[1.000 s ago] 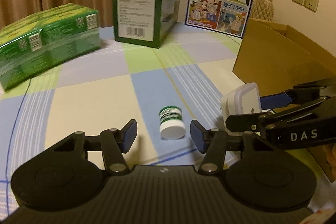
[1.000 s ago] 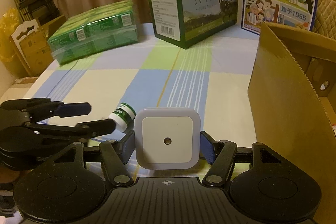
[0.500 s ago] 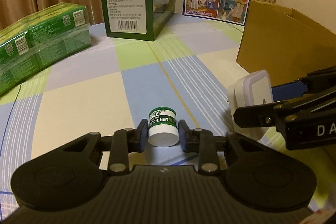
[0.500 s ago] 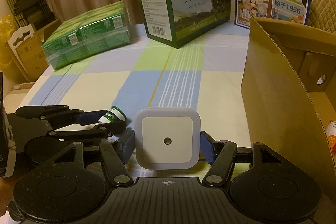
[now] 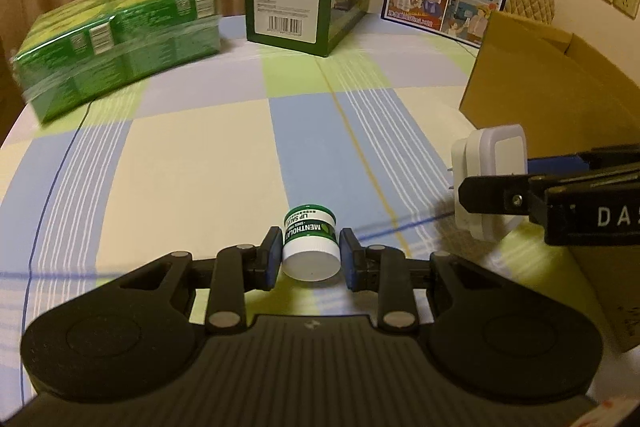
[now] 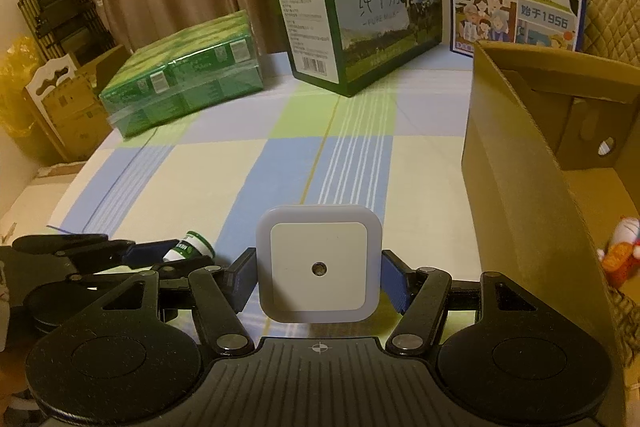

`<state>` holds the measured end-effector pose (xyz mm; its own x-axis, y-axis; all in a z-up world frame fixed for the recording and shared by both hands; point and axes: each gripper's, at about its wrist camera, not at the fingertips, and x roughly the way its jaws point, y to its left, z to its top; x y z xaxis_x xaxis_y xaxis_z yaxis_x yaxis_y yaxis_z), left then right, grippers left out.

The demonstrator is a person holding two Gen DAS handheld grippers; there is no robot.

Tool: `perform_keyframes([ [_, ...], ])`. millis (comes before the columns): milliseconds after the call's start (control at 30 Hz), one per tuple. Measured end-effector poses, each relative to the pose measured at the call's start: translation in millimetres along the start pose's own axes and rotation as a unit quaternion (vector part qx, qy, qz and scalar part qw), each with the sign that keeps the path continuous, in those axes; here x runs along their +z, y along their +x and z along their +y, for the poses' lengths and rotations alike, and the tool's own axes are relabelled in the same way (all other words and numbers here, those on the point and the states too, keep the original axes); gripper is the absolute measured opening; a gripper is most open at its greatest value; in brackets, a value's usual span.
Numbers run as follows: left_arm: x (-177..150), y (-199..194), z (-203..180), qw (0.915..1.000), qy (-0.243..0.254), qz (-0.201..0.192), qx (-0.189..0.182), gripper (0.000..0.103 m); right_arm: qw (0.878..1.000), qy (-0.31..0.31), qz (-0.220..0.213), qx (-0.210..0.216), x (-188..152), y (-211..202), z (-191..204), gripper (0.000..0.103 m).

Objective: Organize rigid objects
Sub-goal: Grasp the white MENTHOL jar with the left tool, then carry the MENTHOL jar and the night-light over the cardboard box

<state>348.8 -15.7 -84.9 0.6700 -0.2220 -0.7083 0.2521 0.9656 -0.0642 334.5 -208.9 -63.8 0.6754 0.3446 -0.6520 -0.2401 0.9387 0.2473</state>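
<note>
Sitting between fingers (image 5: 273, 254) (clamped): jar (image 5: 310, 247)

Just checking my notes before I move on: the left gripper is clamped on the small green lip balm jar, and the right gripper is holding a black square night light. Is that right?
Not quite: the night light in the right gripper is white, not black, as the right wrist view shows. The rest stands: the left gripper is clamped on the small green lip balm jar.
</note>
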Motion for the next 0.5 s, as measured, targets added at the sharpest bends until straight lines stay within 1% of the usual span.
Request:
perform_keyframes([
  [233,-18.8,-41.0,-8.1,0.9995,-0.033,-0.002,-0.002,0.025,1.000,0.010,-0.001,0.008,-24.2,-36.5,5.3,0.061],
  [500,-40.8,-98.8,-22.7,0.9988,-0.049,-0.005,-0.002,0.025,1.000,0.010,-0.019,0.012,-46.8,-89.5,17.7,0.061],
])
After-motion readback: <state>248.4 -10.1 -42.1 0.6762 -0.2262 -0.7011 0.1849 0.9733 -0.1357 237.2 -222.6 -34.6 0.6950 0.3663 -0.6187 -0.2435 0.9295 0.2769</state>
